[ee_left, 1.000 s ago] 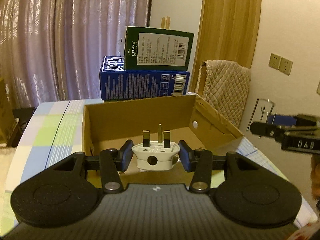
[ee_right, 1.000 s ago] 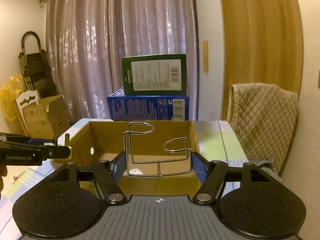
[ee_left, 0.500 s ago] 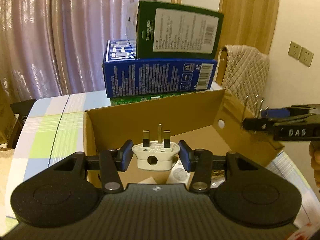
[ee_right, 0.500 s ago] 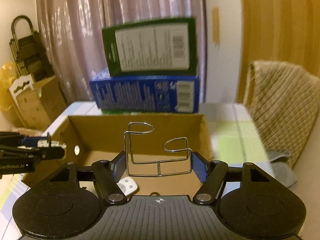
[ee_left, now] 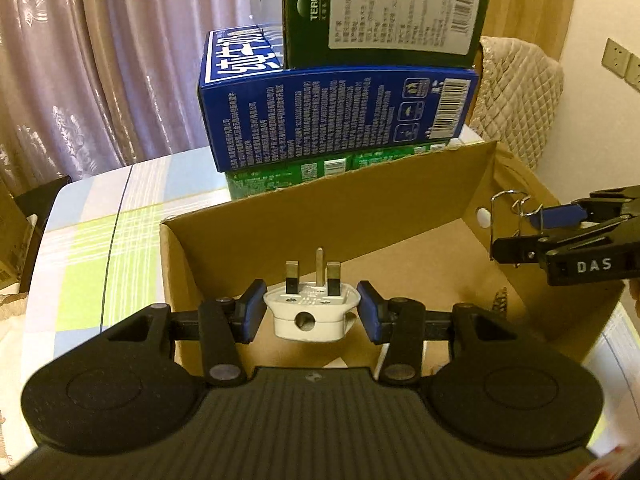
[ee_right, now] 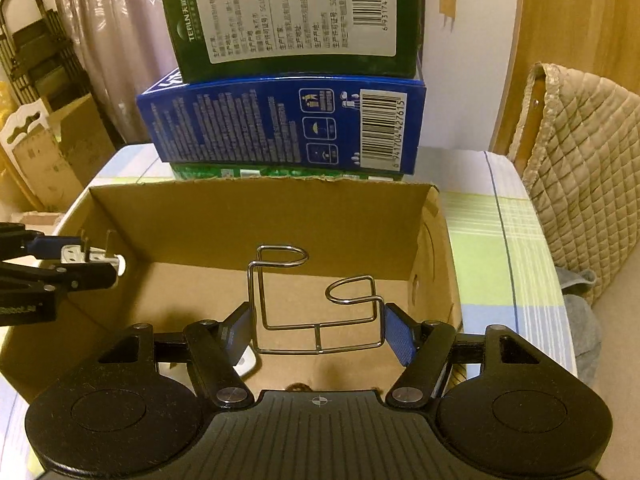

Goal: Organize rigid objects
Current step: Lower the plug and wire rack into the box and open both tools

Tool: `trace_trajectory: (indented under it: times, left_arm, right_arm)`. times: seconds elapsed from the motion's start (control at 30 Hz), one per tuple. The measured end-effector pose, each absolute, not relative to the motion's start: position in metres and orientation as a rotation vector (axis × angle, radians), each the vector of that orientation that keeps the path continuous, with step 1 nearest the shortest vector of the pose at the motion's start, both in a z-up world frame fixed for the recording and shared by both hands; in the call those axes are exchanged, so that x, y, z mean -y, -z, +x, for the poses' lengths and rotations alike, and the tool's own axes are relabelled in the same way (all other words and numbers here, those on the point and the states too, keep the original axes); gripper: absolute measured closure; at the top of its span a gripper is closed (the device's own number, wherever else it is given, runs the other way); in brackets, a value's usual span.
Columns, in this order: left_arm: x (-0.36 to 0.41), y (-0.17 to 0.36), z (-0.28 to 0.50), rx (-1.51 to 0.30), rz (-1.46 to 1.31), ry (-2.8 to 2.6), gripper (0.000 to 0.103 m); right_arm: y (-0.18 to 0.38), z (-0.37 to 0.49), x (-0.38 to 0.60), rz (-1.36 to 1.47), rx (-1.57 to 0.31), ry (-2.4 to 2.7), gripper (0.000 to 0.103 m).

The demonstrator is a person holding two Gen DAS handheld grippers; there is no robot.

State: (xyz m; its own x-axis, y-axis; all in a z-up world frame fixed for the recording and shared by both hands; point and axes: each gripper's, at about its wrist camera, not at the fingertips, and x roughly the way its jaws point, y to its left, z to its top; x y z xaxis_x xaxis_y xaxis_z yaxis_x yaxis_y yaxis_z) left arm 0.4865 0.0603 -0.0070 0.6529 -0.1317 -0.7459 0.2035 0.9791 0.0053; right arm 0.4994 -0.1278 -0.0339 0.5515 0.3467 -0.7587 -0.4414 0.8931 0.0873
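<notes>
L gripper (ee_left: 311,312) clamps white plug (ee_left: 310,314), R gripper (ee_right: 318,330) clamps wire rack (ee_right: 316,304), both narrowly parted, over the cardboard box (ee_right: 260,216).

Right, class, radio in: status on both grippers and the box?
Left gripper shut on white plug. Right gripper shut on wire rack. Both over cardboard box; nothing blocking.

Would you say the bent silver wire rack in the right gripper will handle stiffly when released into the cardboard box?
The bent silver wire rack looks thin and open, so probably light. It keeps its shape between the fingers, suggesting stiffness. Its curved loops might make it tip inside the cardboard box.
</notes>
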Motion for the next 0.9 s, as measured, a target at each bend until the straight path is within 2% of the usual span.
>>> trace_trajectory:
  times: [0.23, 0.33, 0.9]
  left_arm:
    - [-0.059, 0.015, 0.495, -0.858, 0.091, 0.181, 0.059]
    - [-0.060, 0.013, 0.496, -0.829, 0.101, 0.143, 0.054]
    - [-0.068, -0.009, 0.485, -0.785, 0.067, 0.151, 0.054]
  right_arm:
    - [0.038, 0.504, 0.123, -0.133, -0.876, -0.464, 0.037]
    - [0.038, 0.505, 0.123, -0.128, -0.878, -0.465, 0.037]
    - [0.033, 0.502, 0.122, -0.119, -0.883, -0.463, 0.037]
